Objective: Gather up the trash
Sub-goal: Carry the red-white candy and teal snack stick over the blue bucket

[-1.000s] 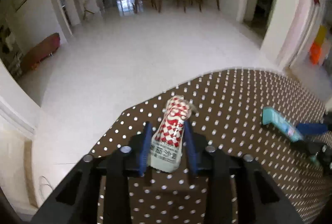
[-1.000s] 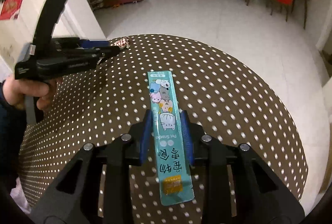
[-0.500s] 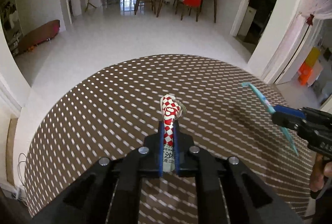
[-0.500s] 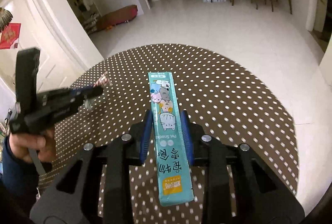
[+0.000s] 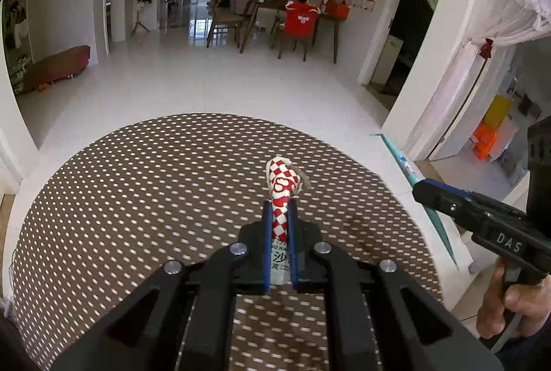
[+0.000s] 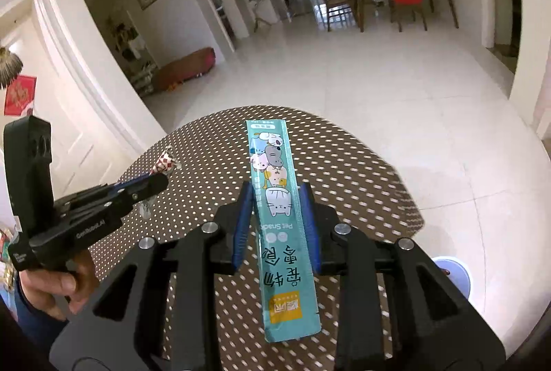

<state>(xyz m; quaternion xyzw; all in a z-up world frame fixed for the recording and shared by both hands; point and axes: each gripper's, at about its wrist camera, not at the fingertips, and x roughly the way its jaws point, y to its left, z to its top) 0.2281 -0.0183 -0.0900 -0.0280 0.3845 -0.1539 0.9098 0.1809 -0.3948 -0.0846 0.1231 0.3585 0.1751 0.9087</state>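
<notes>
My left gripper (image 5: 279,209) is shut on a crumpled red-and-white checked wrapper (image 5: 280,185), squeezed thin between the blue pads and held above the round brown dotted table (image 5: 137,192). My right gripper (image 6: 277,195) is shut on a long teal pet-snack sachet (image 6: 279,219) that lies flat between its pads and sticks out at both ends. In the left wrist view the right gripper (image 5: 423,190) shows at the right edge with the teal sachet (image 5: 406,164) seen edge-on. The right wrist view has the left gripper (image 6: 162,180) with the checked wrapper (image 6: 164,163) at its left.
A person's hand (image 5: 509,305) holds the right tool, another hand (image 6: 58,285) the left one. White tiled floor (image 5: 213,85) surrounds the table. Chairs and a dining table (image 5: 292,23) stand far back. A pale blue round thing (image 6: 453,271) sits on the floor at lower right.
Both grippers rose and drew back from the table with their wrappers. The left pads closed tight, flattening the checked wrapper, and lifted it off the tabletop.
</notes>
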